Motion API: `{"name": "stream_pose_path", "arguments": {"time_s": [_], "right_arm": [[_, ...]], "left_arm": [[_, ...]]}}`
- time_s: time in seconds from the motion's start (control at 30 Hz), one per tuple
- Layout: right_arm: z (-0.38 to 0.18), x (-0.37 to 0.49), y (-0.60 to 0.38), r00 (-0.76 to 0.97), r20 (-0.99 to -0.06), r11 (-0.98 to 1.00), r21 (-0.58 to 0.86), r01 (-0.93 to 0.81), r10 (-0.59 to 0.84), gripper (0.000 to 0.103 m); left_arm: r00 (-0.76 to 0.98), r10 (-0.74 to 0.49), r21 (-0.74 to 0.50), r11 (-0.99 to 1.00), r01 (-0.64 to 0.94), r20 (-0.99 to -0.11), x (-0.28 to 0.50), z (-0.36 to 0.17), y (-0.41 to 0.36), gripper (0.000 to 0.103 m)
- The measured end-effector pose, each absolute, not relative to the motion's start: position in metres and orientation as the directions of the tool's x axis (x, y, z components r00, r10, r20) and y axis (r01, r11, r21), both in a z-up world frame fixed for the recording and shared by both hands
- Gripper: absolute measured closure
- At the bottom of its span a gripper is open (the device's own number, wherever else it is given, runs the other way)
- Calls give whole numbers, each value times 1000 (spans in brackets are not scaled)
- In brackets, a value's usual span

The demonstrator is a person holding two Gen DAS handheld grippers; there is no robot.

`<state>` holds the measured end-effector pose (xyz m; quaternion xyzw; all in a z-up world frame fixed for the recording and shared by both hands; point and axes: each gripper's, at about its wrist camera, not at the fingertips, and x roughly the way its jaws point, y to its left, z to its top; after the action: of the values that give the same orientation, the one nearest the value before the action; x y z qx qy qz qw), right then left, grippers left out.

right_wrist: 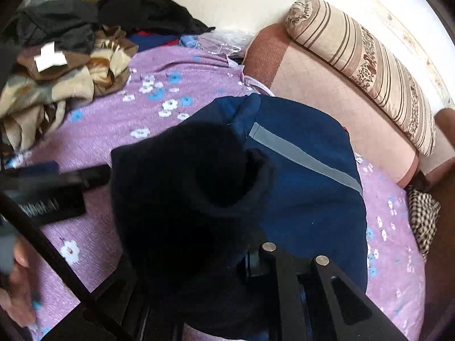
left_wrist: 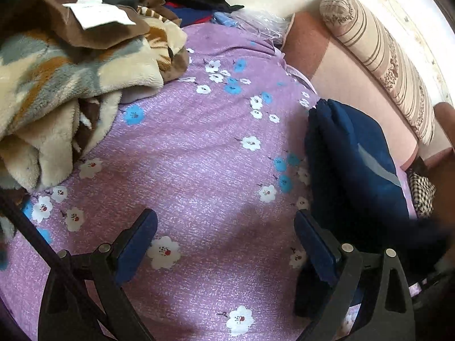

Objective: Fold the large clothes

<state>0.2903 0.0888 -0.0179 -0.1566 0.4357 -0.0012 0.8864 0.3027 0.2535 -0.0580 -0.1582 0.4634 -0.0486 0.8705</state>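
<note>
Navy garment (right_wrist: 298,199), with its grey stripe, lies bunched on the purple bed (left_wrist: 199,156) near the pillow (left_wrist: 384,62); a dark fold hangs over the right gripper (right_wrist: 250,264), hiding its jaws, so I cannot tell whether they hold cloth. The left gripper (left_wrist: 224,244) stands wide open and empty over bare sheet beside the garment. Risk: the dark fold may snag on the right gripper and drag the bundle askew, or it may drift toward the fleece blankets (left_wrist: 71,85).
</note>
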Motion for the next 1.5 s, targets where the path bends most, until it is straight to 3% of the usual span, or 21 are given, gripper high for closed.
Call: {"name": "stream_pose_path", "arguments": {"time_s": [0.03,0.13,0.2,0.23,0.27,0.33,0.4,0.43,0.47,0.53,0.63,0.7,0.73,0.9,1.0,1.1,1.13,1.23,1.3,1.37,1.5], "right_arm": [[-25,290,97,600,-787,943,-293,-158,-145,55],[-43,278,123,616,-755,868,-441,-227,-222,51],[-37,264,129,621,-759,859,-436,-267,-192,49],[-32,258,128,604,-786,871,-385,-305,-136,37],[-26,249,126,566,-823,878,-305,-369,-48,30],[-17,234,120,497,-863,871,-176,-458,87,30],[2,225,98,308,-864,812,174,-557,397,40],[12,225,82,211,-810,751,364,-551,547,51],[24,226,62,158,-725,683,520,-514,671,53],[56,228,18,253,-615,653,604,-457,747,53],[88,229,-55,502,-568,753,565,-338,651,53],[93,229,-93,628,-624,874,436,-213,464,61],[90,231,-101,643,-653,906,388,-172,402,72],[47,231,-122,614,-737,950,303,-74,283,84],[23,234,-122,596,-759,956,288,-52,261,84],[-9,238,-109,538,-811,971,225,-77,230,84],[-24,244,-107,524,-819,970,234,-67,234,83],[-38,247,-105,505,-826,967,241,-85,251,83],[-30,256,-115,432,-848,950,299,-88,307,84],[-8,265,-132,425,-814,912,402,-82,396,84],[47,320,-157,547,-774,938,340,-64,318,84]], "left_arm": [[566,-229,-317,946,-61,-792,302,-59,253,7],[568,-240,-321,946,-44,-787,303,-58,251,7],[574,-243,-324,945,-41,-782,301,-55,252,7],[576,-247,-327,944,-38,-779,301,-54,253,7],[577,-250,-330,943,-36,-778,300,-53,253,7],[582,-252,-332,943,-32,-773,298,-50,254,7],[588,-259,-337,941,-26,-767,296,-46,255,7],[591,-264,-341,940,-20,-762,294,-42,256,7],[596,-272,-344,939,-8,-755,292,-38,255,7],[606,-272,-336,942,7,-748,287,-28,251,7],[623,-285,-323,945,55,-729,280,-9,235,7],[630,-315,-305,944,128,-710,274,6,212,7],[631,-325,-292,943,160,-705,272,12,201,7],[614,-368,-201,924,325,-698,264,21,126,7],[549,-314,-131,929,346,-774,275,-14,94,7],[488,-180,-31,954,297,-854,292,-62,93,3],[477,-202,-63,955,291,-855,295,-73,99,1],[472,-206,-63,952,300,-857,293,-63,103,2],[489,-233,-89,950,299,-841,292,-43,107,5],[541,-253,-99,950,297,-802,299,-15,109,5],[561,-235,-84,956,282,-794,354,17,94,5]]}}
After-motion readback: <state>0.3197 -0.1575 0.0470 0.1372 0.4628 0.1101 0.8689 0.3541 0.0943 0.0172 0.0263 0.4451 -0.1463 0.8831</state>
